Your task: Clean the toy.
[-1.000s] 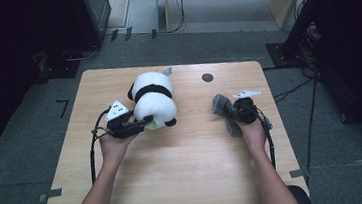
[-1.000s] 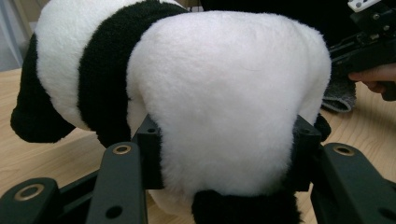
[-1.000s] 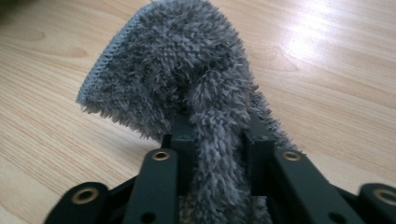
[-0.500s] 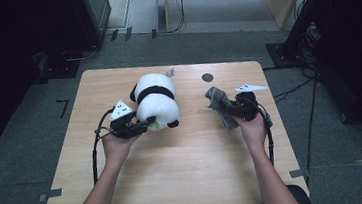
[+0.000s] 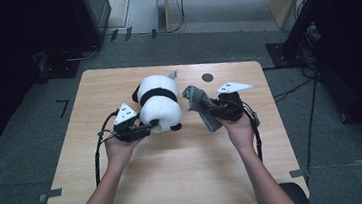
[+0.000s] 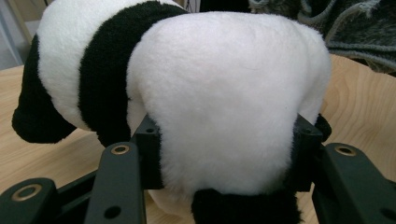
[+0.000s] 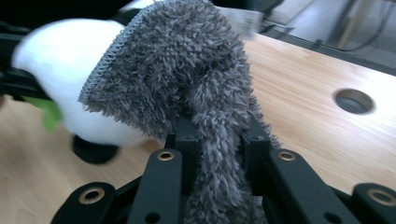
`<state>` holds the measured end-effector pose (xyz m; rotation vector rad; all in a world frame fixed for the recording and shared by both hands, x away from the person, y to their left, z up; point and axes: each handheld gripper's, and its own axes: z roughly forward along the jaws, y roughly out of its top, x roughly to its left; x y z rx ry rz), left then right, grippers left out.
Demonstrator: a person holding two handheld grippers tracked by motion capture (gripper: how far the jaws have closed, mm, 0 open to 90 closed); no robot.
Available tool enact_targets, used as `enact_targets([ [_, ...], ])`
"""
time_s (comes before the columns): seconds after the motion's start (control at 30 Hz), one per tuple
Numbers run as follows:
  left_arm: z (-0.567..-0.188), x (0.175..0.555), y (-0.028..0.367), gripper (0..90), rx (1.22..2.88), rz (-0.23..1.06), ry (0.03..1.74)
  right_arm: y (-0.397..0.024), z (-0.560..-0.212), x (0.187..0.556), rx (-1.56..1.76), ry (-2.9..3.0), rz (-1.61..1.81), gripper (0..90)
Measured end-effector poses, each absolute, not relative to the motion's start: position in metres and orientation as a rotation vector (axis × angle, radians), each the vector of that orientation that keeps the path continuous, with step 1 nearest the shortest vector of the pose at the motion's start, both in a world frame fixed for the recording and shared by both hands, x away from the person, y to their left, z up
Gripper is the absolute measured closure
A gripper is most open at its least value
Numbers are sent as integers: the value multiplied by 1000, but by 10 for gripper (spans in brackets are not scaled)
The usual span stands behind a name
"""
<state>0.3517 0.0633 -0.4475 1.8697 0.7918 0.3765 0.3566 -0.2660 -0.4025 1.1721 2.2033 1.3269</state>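
High view: cloth (image 5: 200, 106) nearer panda (image 5: 158, 104)

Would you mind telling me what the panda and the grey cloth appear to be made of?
The panda looks like a soft plush toy: short, dense black and white pile that bulges where it is squeezed. The cloth looks like shaggy microfibre, possibly chenille: long grey tufts and a stitched edge, hanging limp.

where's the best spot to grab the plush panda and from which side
Grip the plush panda across its rounded white end nearest the person, coming in level from the near side, as the left tool does now. That end is soft, narrow enough to fit between the jaws, and faces the person, while the grey cloth crowds its right.
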Motion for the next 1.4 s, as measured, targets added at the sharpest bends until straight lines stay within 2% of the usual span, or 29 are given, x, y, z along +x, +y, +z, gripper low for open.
enact_targets([
  [0.27, -448, 344, 54, 454, 1889, 359, 762, -229, -390, 343, 1020, 2239, 1418, 743],
  [0.4, -447, 342, 52, 453, 1894, 382, 764, -209, -391, 335, 945, 2264, 1354, 747],
  [0.8, -445, 347, 65, 455, 1843, 378, 828, -185, -404, 325, 871, 2336, 1443, 752],
  [1.0, -442, 349, 71, 457, 1786, 342, 856, -172, -418, 321, 818, 2426, 1448, 759],
  [1.13, -440, 348, 72, 456, 1793, 369, 843, -161, -430, 319, 778, 2462, 1379, 760],
  [1.4, -436, 351, 81, 456, 1745, 342, 845, -161, -454, 324, 728, 2522, 1237, 766],
])
